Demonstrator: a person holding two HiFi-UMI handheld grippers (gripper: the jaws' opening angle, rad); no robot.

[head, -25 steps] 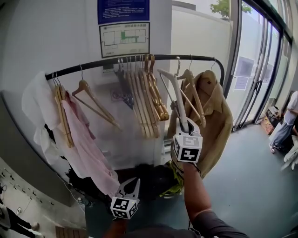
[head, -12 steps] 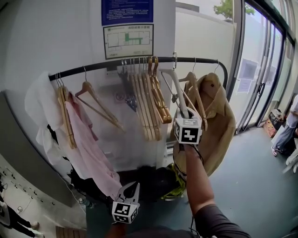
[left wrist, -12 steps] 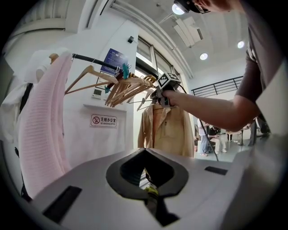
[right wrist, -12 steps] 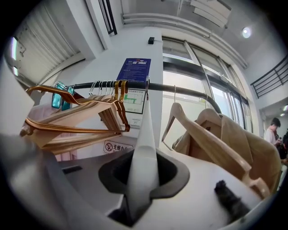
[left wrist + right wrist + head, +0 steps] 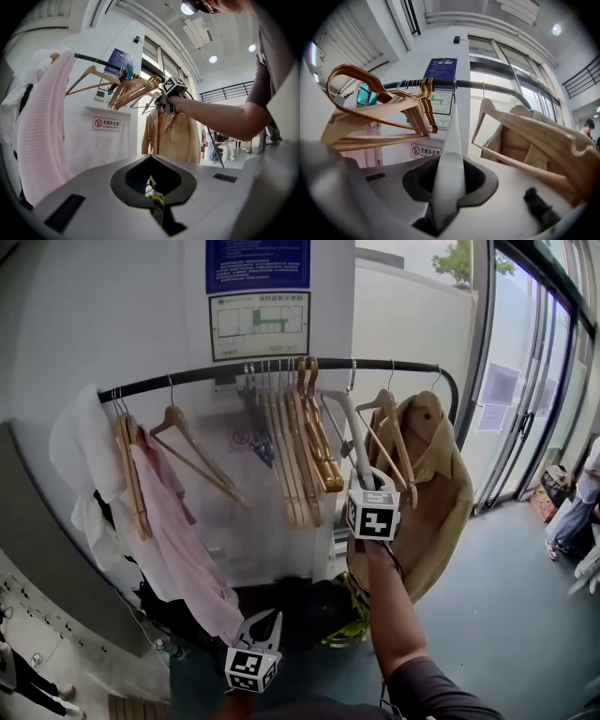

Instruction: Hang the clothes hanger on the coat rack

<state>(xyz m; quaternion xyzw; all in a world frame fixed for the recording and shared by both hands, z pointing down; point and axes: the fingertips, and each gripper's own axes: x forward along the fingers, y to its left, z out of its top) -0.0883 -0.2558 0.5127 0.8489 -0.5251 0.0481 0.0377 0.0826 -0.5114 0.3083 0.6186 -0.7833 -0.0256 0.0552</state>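
Note:
My right gripper [image 5: 364,482] is shut on the lower arm of a white plastic hanger [image 5: 352,432], held up at the black rail [image 5: 281,367] of the coat rack. The hanger's metal hook [image 5: 352,371] reaches the rail between a bunch of wooden hangers [image 5: 300,437] and a tan coat [image 5: 431,474]; whether it rests over the rail I cannot tell. In the right gripper view the white hanger [image 5: 452,140] runs from the right gripper [image 5: 450,185] up to the rail [image 5: 487,85]. My left gripper [image 5: 262,624] hangs low, shut and empty; its own view shows the left gripper [image 5: 154,187] with nothing in it.
A pink garment [image 5: 178,531] and a wooden hanger [image 5: 187,442] hang at the rail's left. Dark bags [image 5: 300,606] lie on the floor under the rack. Glass doors [image 5: 525,399] stand to the right, with a person [image 5: 577,502] at the right edge.
My right gripper has carried the white hanger farther in toward the rail, and its hook now sits at the bar. The left gripper has stayed put.

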